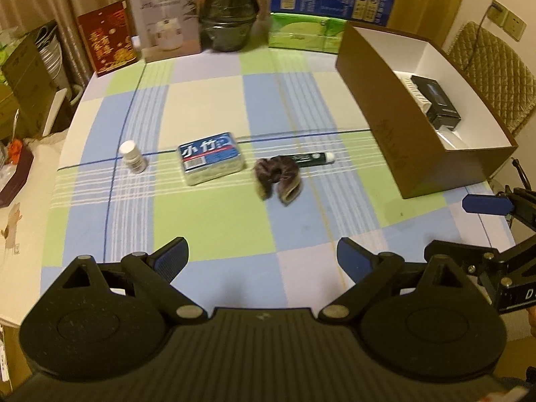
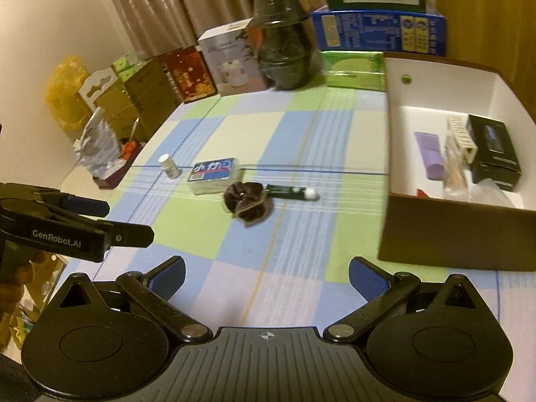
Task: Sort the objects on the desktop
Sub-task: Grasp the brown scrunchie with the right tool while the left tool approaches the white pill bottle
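- Left wrist view: my left gripper has its jaws spread wide, empty; my right gripper likewise.
- Mid-table row: white pill bottle, blue-labelled soap pack, brown velvety scrunchie, dark green tube.
- Brown cardboard box stands at the table's right edge.

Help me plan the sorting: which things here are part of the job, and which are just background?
For sorting: white pill bottle, blue-labelled packet, dark scrunchie, green tube, open cardboard box.

Just lying about: red box, white carton, wrapped dark jar, green tissue pack.
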